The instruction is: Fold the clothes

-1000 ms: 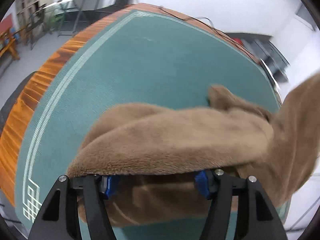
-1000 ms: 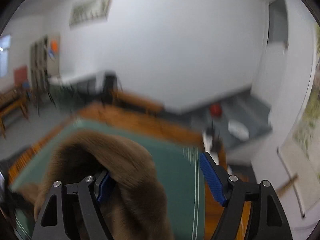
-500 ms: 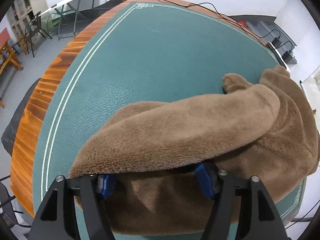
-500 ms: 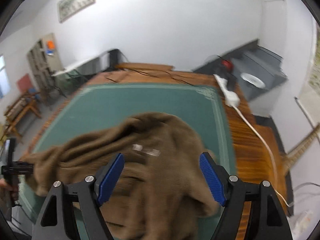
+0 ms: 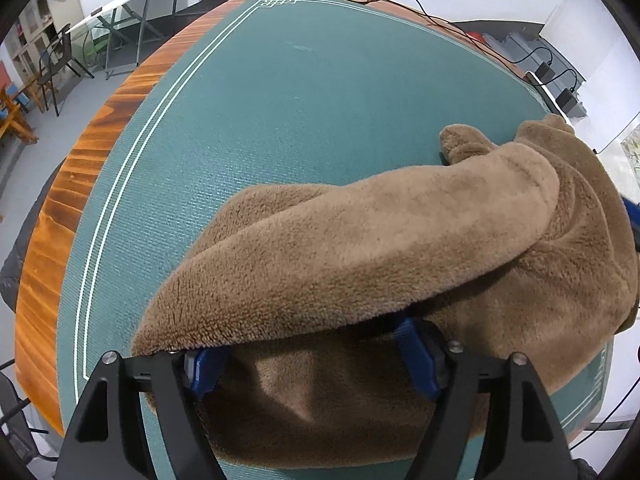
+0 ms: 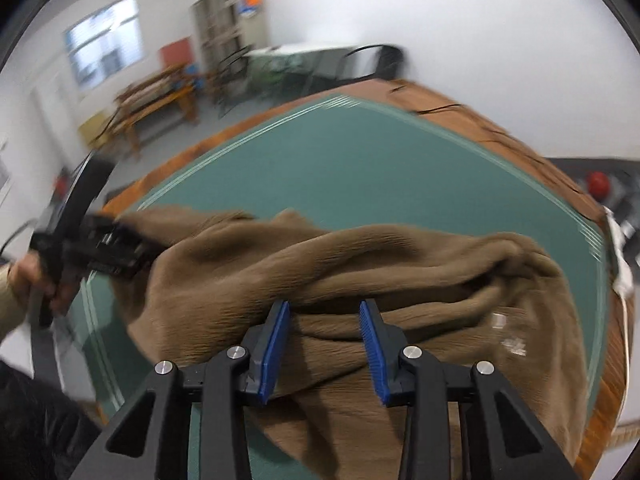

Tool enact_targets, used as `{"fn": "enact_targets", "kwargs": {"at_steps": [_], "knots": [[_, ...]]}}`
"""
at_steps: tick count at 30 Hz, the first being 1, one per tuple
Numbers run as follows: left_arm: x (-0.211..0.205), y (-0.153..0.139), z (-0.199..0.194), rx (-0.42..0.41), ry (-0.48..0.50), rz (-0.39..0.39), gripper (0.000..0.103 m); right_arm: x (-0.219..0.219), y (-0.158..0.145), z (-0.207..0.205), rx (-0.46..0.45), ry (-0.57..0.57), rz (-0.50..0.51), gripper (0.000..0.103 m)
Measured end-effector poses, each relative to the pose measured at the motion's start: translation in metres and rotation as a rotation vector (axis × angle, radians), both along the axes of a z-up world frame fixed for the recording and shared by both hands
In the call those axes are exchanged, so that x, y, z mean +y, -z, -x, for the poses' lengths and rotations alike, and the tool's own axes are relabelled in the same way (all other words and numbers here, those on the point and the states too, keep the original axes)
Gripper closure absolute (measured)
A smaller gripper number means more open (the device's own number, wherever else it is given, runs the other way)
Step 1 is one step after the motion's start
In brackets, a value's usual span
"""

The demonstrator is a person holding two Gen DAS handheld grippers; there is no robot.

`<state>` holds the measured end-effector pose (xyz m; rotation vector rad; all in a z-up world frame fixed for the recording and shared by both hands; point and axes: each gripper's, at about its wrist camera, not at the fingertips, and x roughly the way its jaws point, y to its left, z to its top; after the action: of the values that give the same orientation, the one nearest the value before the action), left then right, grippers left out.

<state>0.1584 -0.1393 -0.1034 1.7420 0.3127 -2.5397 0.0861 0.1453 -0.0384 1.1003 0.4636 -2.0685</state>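
Blur smears the right wrist view, so the far room reads only as soft shapes, and the left wrist view loses its own fingertips under a thick fold of brown fleece garment (image 5: 360, 248). That fold drapes over the left gripper (image 5: 312, 364); its blue pads (image 5: 416, 360) peek out beneath, jaws wide and opening, fleece between them, though whether the pads press on it I cannot tell. The garment lies heaped on the green mat (image 5: 300, 100) of the counter (image 5: 52, 248), bunched toward the near edge, one lump poking up at the far right.

Over on the right gripper (image 6: 325, 344), the jaws are closing, blue pads standing apart above the fleece with a ridge of cloth in front of them; nothing looks pinched. In this view the person's hand (image 6: 28, 280) grips the left gripper's handle at the far left, its tip buried in the garment's edge. A white cable (image 6: 620, 264) runs along the counter's right rim; a black cord (image 5: 400, 4) trails across the far edge.
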Motion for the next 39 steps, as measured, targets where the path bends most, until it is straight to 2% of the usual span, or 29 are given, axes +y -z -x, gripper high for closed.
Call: {"fn": "enact_targets", "kwargs": {"at_steps": [3, 7, 12, 15, 19, 21, 25, 27, 29, 31, 33, 37, 39], "knots": [[0.001, 0.003, 0.002, -0.002, 0.009, 0.006, 0.021, -0.01, 0.013, 0.008, -0.048, -0.027, -0.033, 0.064], [0.003, 0.005, 0.004, -0.005, 0.026, 0.02, 0.019, -0.02, 0.027, 0.02, -0.151, -0.065, -0.007, 0.063], [0.002, 0.009, 0.005, -0.003, 0.033, 0.027, 0.018, -0.029, 0.04, 0.027, -0.208, -0.119, 0.016, 0.062], [0.004, 0.01, 0.005, -0.002, 0.034, 0.042, 0.018, -0.037, 0.043, 0.031, -0.183, -0.124, 0.0, 0.062], [0.005, 0.012, 0.005, 0.001, 0.033, 0.046, 0.018, -0.044, 0.033, 0.027, -0.064, -0.108, -0.04, 0.061], [0.005, 0.013, 0.004, 0.003, 0.032, 0.048, 0.018, -0.044, 0.033, 0.032, -0.075, -0.102, -0.029, 0.061], [0.008, 0.016, 0.005, 0.004, 0.031, 0.061, 0.017, -0.041, 0.047, 0.048, -0.257, -0.117, 0.056, 0.06], [0.008, 0.017, 0.005, 0.005, 0.031, 0.065, 0.017, -0.041, 0.052, 0.048, -0.317, -0.135, 0.1, 0.061], [0.014, 0.018, -0.004, 0.008, 0.03, 0.064, 0.017, -0.039, 0.048, 0.042, -0.323, -0.148, 0.112, 0.065], [0.011, 0.018, -0.007, 0.008, 0.029, 0.064, 0.017, -0.034, 0.043, 0.038, -0.316, -0.121, 0.129, 0.08], [0.01, 0.019, -0.003, 0.006, 0.028, 0.065, 0.017, -0.021, 0.035, 0.037, -0.302, -0.063, 0.178, 0.088], [0.0, 0.023, 0.012, 0.0, 0.024, 0.068, 0.017, 0.024, 0.006, 0.04, -0.279, 0.094, 0.41, 0.092], [0.003, 0.02, 0.011, -0.006, 0.013, 0.064, 0.017, 0.044, -0.008, 0.037, -0.273, 0.136, 0.508, 0.092]]}}
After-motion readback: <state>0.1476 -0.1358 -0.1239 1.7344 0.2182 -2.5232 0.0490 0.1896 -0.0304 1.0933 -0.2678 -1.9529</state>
